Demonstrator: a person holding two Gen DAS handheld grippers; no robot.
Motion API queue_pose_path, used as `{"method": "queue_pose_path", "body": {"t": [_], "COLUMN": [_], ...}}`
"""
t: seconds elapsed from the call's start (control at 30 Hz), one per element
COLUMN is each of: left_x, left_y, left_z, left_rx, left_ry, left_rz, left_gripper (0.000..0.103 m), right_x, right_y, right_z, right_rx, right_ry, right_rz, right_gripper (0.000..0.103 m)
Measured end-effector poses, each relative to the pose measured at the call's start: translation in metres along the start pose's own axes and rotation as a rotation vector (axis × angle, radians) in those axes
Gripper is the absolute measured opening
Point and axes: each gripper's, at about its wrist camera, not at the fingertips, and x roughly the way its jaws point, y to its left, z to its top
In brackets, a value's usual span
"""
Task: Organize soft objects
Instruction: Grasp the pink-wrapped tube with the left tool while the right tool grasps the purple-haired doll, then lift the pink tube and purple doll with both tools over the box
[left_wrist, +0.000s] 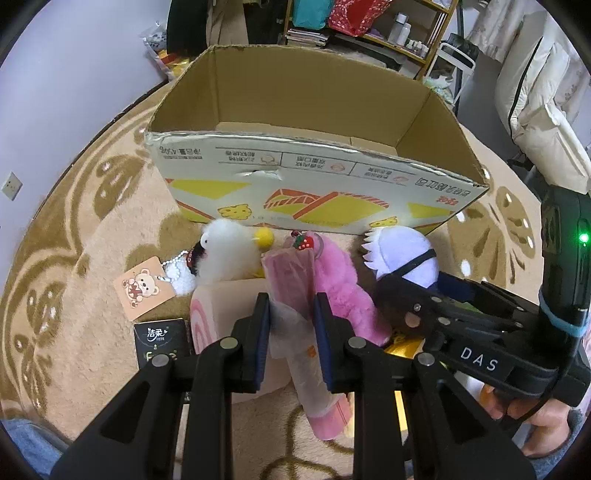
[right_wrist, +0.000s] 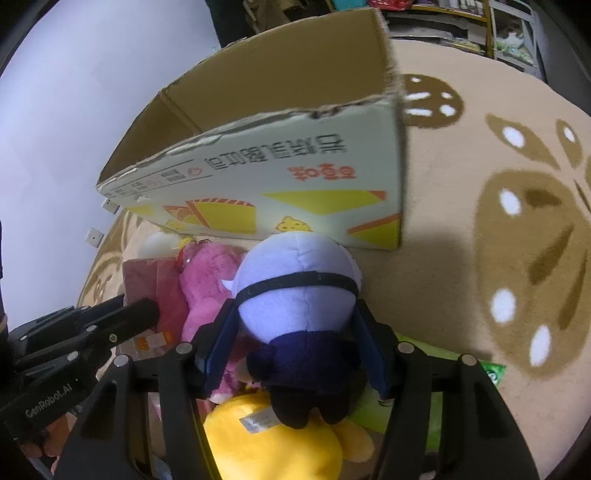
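An open cardboard box (left_wrist: 295, 177) stands on the rug, with soft toys piled against its near wall. My left gripper (left_wrist: 291, 328) is shut on a pink pack wrapped in clear plastic (left_wrist: 291, 280), which runs up between the pads. A fluffy pink plush (left_wrist: 340, 291) lies right of it and a white duck plush (left_wrist: 229, 254) to its left. My right gripper (right_wrist: 297, 332) is shut on a white-haired doll (right_wrist: 295, 273) with a black blindfold and dark clothes, pads against both its sides. The doll rests on a yellow plush (right_wrist: 273, 446).
A bear-printed tag (left_wrist: 142, 291) and a black tissue pack (left_wrist: 160, 343) lie left of the pile. A pink-and-white swirl cushion (left_wrist: 218, 314) lies under the pack. A green packet (right_wrist: 443, 406) sits under my right gripper. Patterned rug (right_wrist: 480, 221) spreads right; shelves stand behind the box.
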Motion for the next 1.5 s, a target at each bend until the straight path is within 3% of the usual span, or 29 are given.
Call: {"method": "queue_pose_path", "body": {"t": [0.23, 0.4, 0.83, 1.13, 1.23, 1.5], "left_x": [0.014, 0.014, -0.039, -0.082, -0.099, -0.136], "left_y": [-0.008, -0.017, -0.022, -0.033, -0.043, -0.059], "left_z": [0.0, -0.002, -0.002, -0.002, -0.004, 0.002], "left_rx": [0.01, 0.047, 0.091, 0.157, 0.222, 0.314], "left_ry": [0.041, 0.01, -0.209, -0.371, -0.433, -0.563], "left_rz": [0.013, 0.05, 0.103, 0.157, 0.216, 0.29], "left_gripper": [0.022, 0.017, 0.015, 0.015, 0.015, 0.014], "right_x": [-0.008, -0.011, -0.047, -0.095, -0.108, -0.131], "right_y": [0.001, 0.006, 0.009, 0.023, 0.031, 0.049], "right_z": [0.001, 0.0, -0.012, -0.023, -0.028, -0.019], "right_rx": [-0.016, -0.033, -0.018, -0.057, -0.08, -0.12], "right_ry": [-0.021, -0.032, -0.124, -0.296, -0.331, -0.408], "right_rz": [-0.015, -0.028, -0.069, -0.136, -0.147, -0.126], "right_gripper": [0.065, 0.065, 0.064, 0.063, 0.063, 0.062]}}
